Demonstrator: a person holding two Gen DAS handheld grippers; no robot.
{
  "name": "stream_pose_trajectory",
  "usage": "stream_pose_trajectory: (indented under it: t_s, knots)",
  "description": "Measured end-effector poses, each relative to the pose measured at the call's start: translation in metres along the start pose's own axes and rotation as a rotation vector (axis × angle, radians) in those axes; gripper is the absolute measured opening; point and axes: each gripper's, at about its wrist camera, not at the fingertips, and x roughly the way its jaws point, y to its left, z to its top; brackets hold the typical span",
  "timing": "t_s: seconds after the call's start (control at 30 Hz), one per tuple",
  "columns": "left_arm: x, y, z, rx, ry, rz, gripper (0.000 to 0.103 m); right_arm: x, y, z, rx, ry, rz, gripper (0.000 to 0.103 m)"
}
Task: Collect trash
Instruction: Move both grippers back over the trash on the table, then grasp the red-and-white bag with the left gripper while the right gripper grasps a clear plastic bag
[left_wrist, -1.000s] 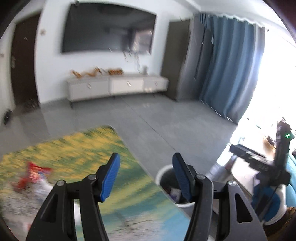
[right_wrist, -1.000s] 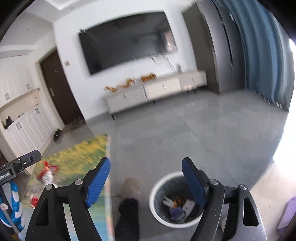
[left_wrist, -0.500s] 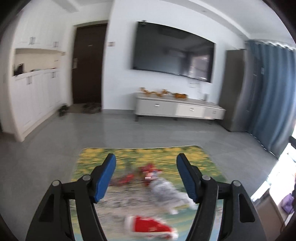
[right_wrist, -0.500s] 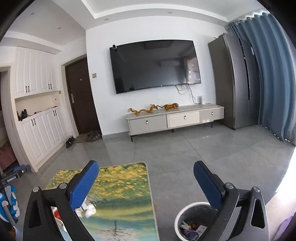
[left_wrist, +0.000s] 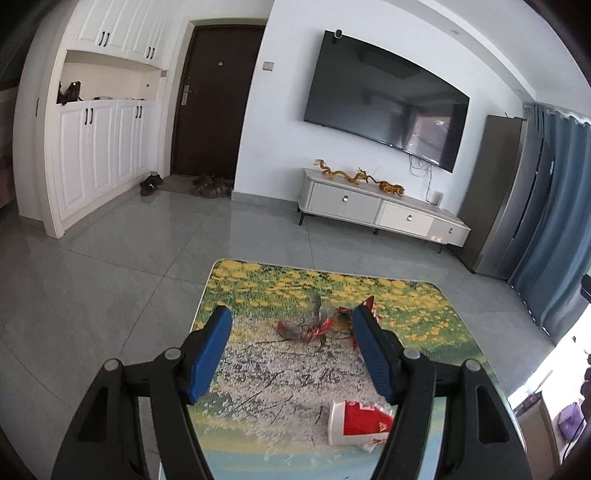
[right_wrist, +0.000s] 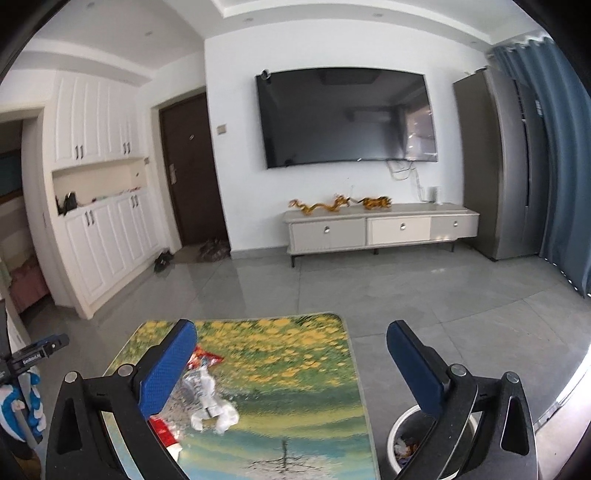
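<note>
A low table with a flower-print top (left_wrist: 406, 306) carries trash. In the left wrist view a torn red wrapper (left_wrist: 306, 330) lies mid-table and a red and white paper cup (left_wrist: 356, 424) lies on its side near the front. My left gripper (left_wrist: 291, 354) is open and empty, above the table in front of the wrapper. In the right wrist view the table (right_wrist: 295, 354) holds a crumpled clear wrapper (right_wrist: 210, 402), a red wrapper (right_wrist: 203, 360) and the red cup (right_wrist: 162, 432). My right gripper (right_wrist: 291, 373) is open and empty above the table. A white trash bin (right_wrist: 406, 439) stands on the floor at right.
Grey tiled floor (left_wrist: 129, 258) surrounds the table. A white TV cabinet (left_wrist: 380, 210) stands against the far wall under a wall TV (left_wrist: 384, 99). White cupboards (left_wrist: 96, 155) and a dark door (left_wrist: 210, 99) are at left. My other gripper's handle (right_wrist: 26, 365) shows at the left edge.
Both grippers have swung left from the bin and floor toward the table. The trash on the table now lies in front of the left gripper. Both stay open.
</note>
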Motion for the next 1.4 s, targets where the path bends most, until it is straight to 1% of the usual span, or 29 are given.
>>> stream_pose_trajectory:
  t_s: [0.1,0.23,0.33,0.43,0.57,0.73,0.83,0.87,1.03,1.17,1.3,1.4]
  knots:
    - [0.004,0.005,-0.007,0.005,0.022,-0.036,0.066,0.014,0.016,-0.006,-0.022,0.041,0.008,0.103]
    - [0.010,0.004,-0.018,0.020,0.062,-0.087,0.066,0.028,0.028,-0.017,-0.025,0.092,0.025,0.103]
    - [0.016,-0.002,-0.032,0.048,0.103,-0.155,0.066,0.039,0.033,-0.027,-0.031,0.128,0.032,0.103]
    - [0.021,-0.018,-0.048,0.116,0.145,-0.232,0.066,0.051,0.036,-0.037,-0.025,0.171,0.052,0.103]
    - [0.028,-0.050,-0.073,0.250,0.195,-0.322,0.066,0.068,0.043,-0.052,-0.028,0.246,0.102,0.103]
    - [0.040,-0.065,-0.092,0.303,0.269,-0.386,0.066,0.087,0.049,-0.073,-0.041,0.339,0.162,0.103]
    - [0.046,-0.075,-0.104,0.382,0.303,-0.373,0.066,0.098,0.046,-0.085,-0.037,0.387,0.178,0.103]
    - [0.048,-0.080,-0.109,0.423,0.313,-0.365,0.066,0.101,0.045,-0.090,-0.031,0.401,0.185,0.103]
    - [0.059,-0.095,-0.119,0.529,0.335,-0.352,0.066,0.116,0.041,-0.112,-0.024,0.470,0.227,0.103]
    - [0.072,-0.108,-0.128,0.618,0.366,-0.319,0.066,0.129,0.042,-0.128,-0.042,0.527,0.261,0.103]
    - [0.076,-0.119,-0.136,0.705,0.360,-0.277,0.066,0.143,0.045,-0.144,-0.072,0.575,0.299,0.099]
    - [0.076,-0.128,-0.136,0.767,0.339,-0.245,0.066,0.149,0.047,-0.148,-0.081,0.583,0.321,0.099]
